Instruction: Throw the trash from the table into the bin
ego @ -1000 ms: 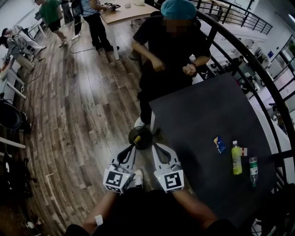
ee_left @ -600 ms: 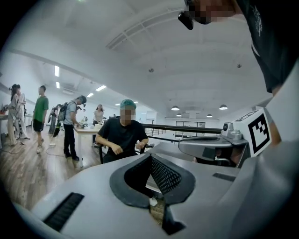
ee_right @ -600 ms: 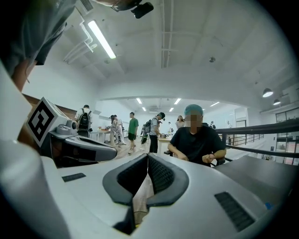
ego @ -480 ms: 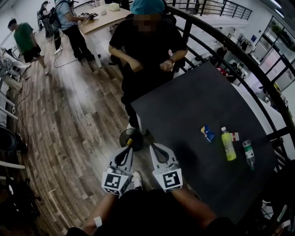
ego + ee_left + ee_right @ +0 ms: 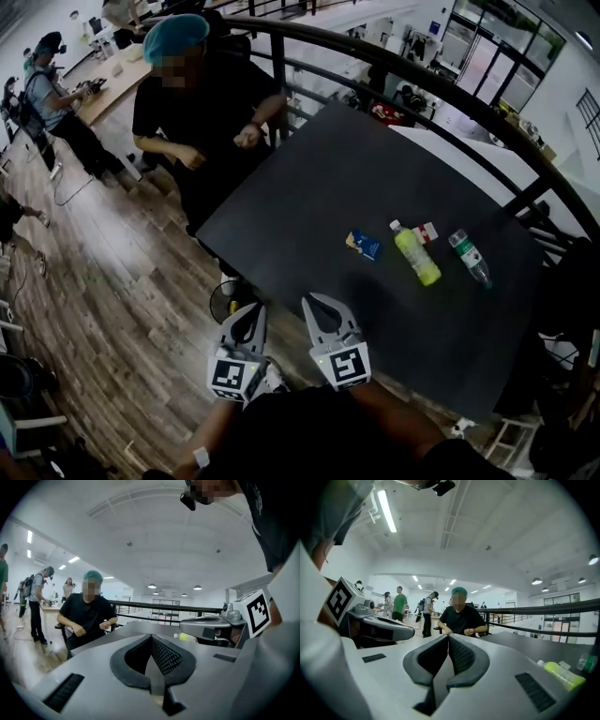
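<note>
Both tools are empty. Your left gripper [image 5: 249, 317] and right gripper [image 5: 319, 307] each have their jaws closed together with nothing between the pads, as each gripper's own view confirms. They sit side by side at the near-left edge of the dark table [image 5: 319, 169], pointing roughly level.

All the trash is on the table, none in hand. It lies in a row to the far right of both grippers: a blue packet [image 5: 363, 245], a yellow-green bottle [image 5: 417, 258], a small red-and-white packet [image 5: 428, 232] just beyond it, and a clear bottle [image 5: 469, 258] furthest right.

Your right gripper is the nearer of the two, and the blue packet is the closest item. Both bottles lie flat, their long axes running from far-left to near-right, caps at the far end.

The dark round object on the floor [image 5: 223, 300], just left of your left gripper, appears to be the bin.

Finding: jaws must be parted before any pickup.
</note>
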